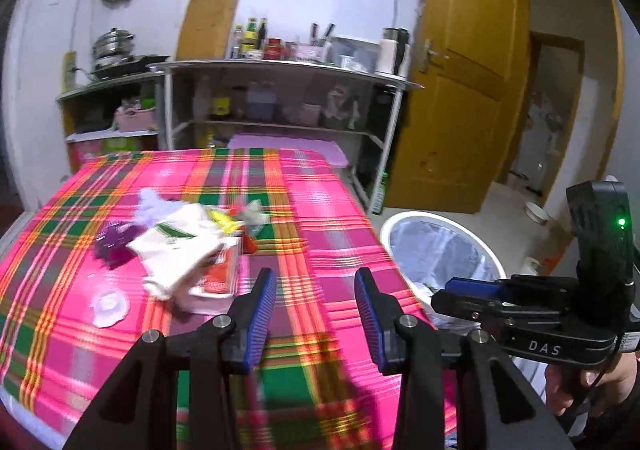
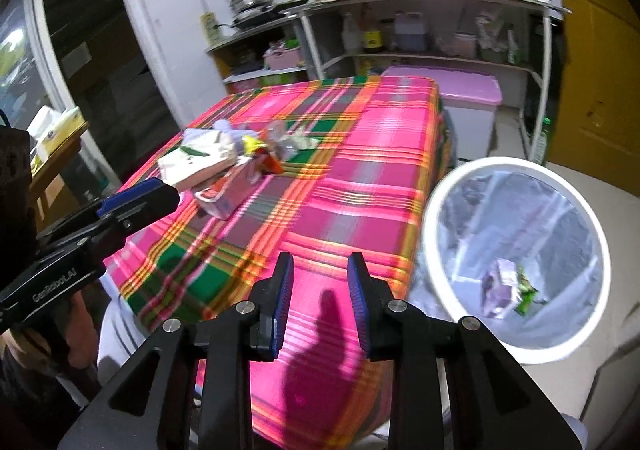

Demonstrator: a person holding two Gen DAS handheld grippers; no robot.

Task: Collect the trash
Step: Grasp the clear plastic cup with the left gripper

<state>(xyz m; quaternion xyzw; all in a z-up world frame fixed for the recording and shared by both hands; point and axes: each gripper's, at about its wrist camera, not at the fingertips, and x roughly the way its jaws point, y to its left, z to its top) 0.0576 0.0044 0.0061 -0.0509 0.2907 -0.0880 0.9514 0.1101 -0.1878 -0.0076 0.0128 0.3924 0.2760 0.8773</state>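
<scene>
Both your left gripper (image 1: 316, 314) and right gripper (image 2: 320, 302) stood empty and parted, while only the right view showed wrappers (image 2: 510, 288) inside the bin (image 2: 436, 194).

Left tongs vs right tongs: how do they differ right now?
The left tongs stand wider apart than the right tongs. The left tongs sit over the plaid tablecloth with the trash pile just ahead to their left; the right tongs are at the table's edge beside the white bin, farther from the pile. Both are open, empty, with blue pads.
</scene>
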